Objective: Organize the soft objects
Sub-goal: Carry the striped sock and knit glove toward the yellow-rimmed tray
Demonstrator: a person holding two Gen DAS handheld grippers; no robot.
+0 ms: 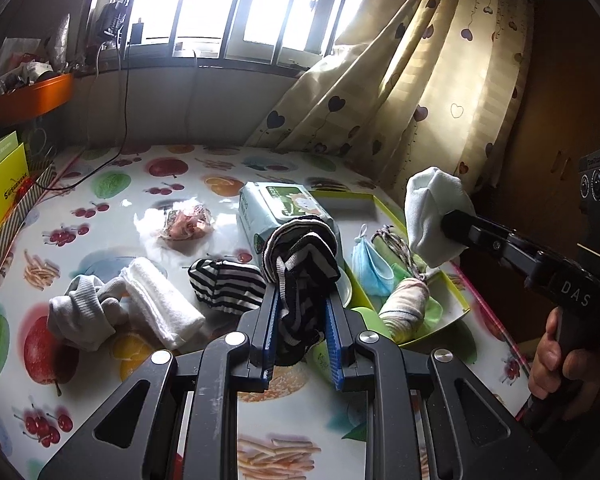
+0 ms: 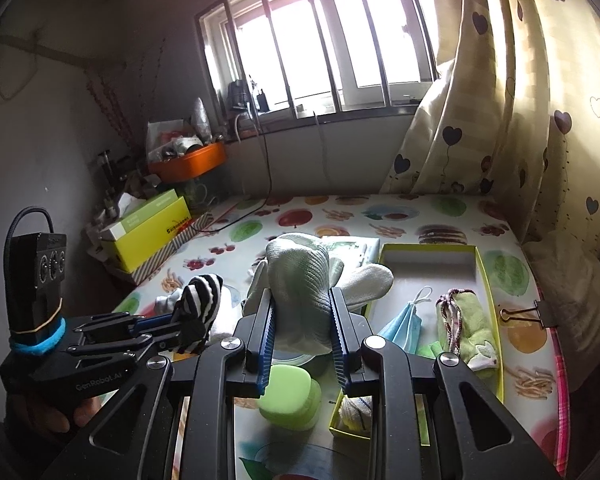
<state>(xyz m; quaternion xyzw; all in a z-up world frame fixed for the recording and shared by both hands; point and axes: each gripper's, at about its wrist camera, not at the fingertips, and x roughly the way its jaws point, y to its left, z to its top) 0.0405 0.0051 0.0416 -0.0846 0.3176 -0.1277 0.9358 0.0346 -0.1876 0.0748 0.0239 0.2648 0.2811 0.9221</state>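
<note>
Left tongs (image 1: 302, 308) clamped on a striped sock (image 1: 300, 264), held above the worktop (image 1: 140, 208). Right tongs (image 2: 302, 312) clamped on a pale green sock (image 2: 300, 272), held up near the green-rimmed box (image 2: 484, 280). In box: blue mask (image 2: 404, 324), green cloth (image 2: 472, 324). White socks (image 1: 80, 312) and towel (image 1: 160, 300) lie on worktop.

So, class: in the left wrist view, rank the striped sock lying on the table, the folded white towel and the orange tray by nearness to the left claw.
1. Striped sock, on the table just left of the left claw.
2. Folded white towel, further left.
3. Orange tray, far left, up by the window.
</note>
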